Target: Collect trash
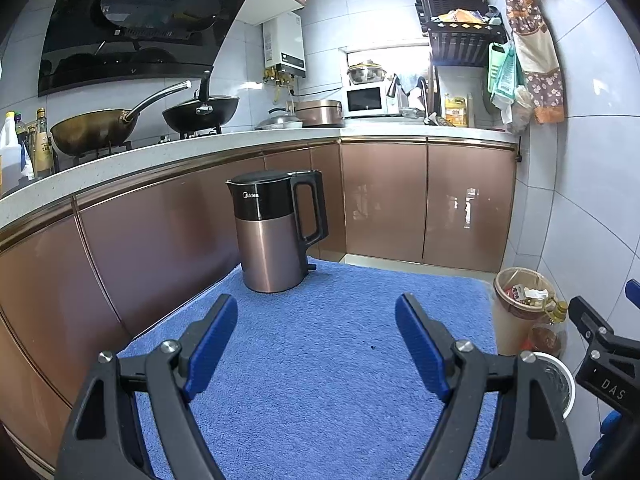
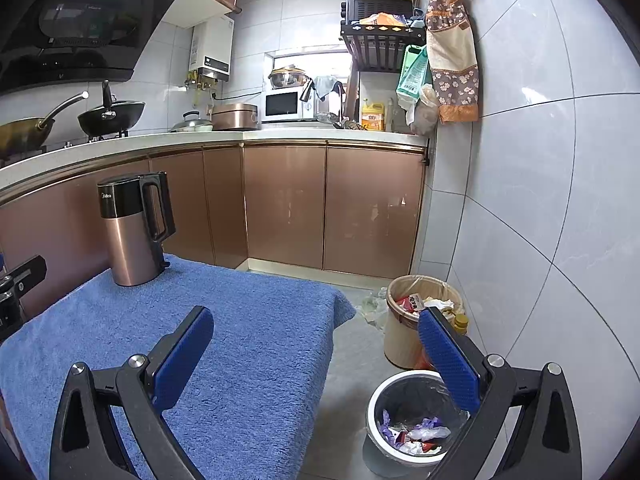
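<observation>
A blue towel (image 1: 320,360) (image 2: 224,340) covers a low table. A copper and black kettle (image 1: 276,232) (image 2: 134,228) stands at its far left corner. My left gripper (image 1: 316,332) hovers open over the towel, nothing between its blue pads. My right gripper (image 2: 316,344) is open too, held over the table's right edge and the floor. Below it stands a white-rimmed bin (image 2: 416,420) with a dark liner and wrappers inside. Behind it a beige bin (image 2: 420,316) (image 1: 520,304) holds cartons and paper. A tiny dark speck (image 1: 373,347) lies on the towel.
Copper cabinets (image 2: 332,204) and a white counter (image 1: 240,144) run along the left and back. A tiled wall (image 2: 560,200) closes the right side. A yellow-capped bottle (image 2: 461,322) leans by the beige bin, and crumpled plastic (image 2: 372,304) lies on the grey floor.
</observation>
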